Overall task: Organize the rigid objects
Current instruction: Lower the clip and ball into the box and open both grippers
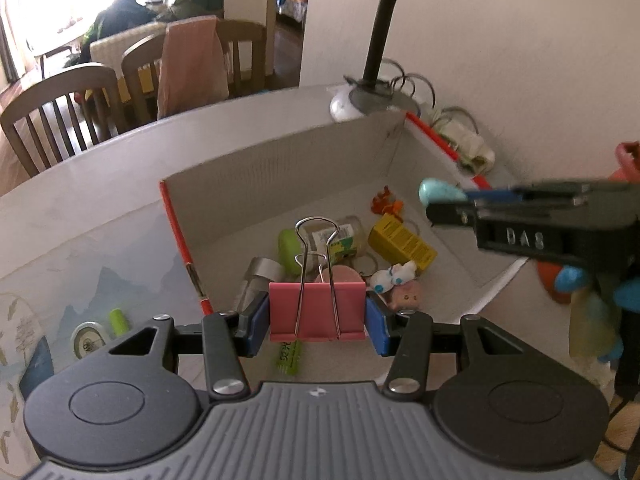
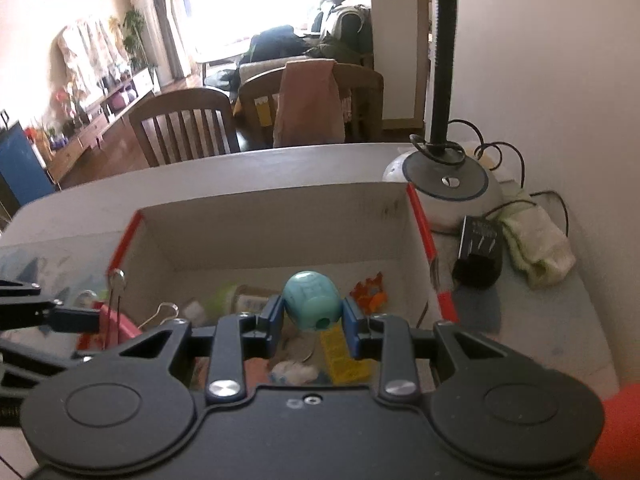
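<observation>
Your left hand-held gripper (image 1: 318,322) clamps the pink binder clip (image 1: 318,312); your right hand-held gripper (image 2: 312,318) pinches the teal sharpener (image 2: 311,304). Both hover over the box (image 1: 280,164) at twelve o'clock, so crowded releases risk collision.

Box (image 1: 280,168) on table (image 1: 80,200); lamp (image 2: 444,184) behind box; jar (image 1: 340,236) inside.

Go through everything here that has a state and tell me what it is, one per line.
Left tongs: shut on the binder clip.
Binder clip: gripped, handles up.
Right tongs: shut on the teal egg toy.
Teal egg toy: held above the box.
Box: open-topped, partly filled.
Jar: lying on its side.
</observation>
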The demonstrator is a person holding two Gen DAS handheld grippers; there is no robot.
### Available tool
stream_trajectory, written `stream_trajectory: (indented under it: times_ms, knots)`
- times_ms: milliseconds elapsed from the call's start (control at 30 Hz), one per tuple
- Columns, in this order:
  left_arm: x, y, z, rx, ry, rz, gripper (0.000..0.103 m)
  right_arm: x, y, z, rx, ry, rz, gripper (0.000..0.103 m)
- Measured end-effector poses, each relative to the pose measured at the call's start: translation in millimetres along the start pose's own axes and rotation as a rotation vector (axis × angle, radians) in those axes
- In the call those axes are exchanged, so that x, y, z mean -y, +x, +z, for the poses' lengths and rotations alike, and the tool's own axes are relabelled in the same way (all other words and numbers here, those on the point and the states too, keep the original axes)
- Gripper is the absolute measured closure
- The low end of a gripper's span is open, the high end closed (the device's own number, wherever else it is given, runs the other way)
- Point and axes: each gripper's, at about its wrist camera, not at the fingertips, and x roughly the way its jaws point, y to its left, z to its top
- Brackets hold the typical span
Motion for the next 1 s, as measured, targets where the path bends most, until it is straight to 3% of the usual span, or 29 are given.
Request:
stream_trajectory:
  times_ms: [367,733,1000]
  knots:
    - [12.5,46.8,5.1,-0.114,0.07,0.068,0.054,5.7,60.5,13.4,-0.12,-0.062,-0.018,0.073]
    - [17.5,64.3,7.1,-0.154,0.111,0.108,0.054,-9.6,78.1,1.9,-0.219,-0.135,-0.023,0.073]
    - [24.5,69.0,4.0,-0.165,0.166,0.152,0.054,-3.8,73.6,0.7,-0.22,-0.1,-0.003,0.068]
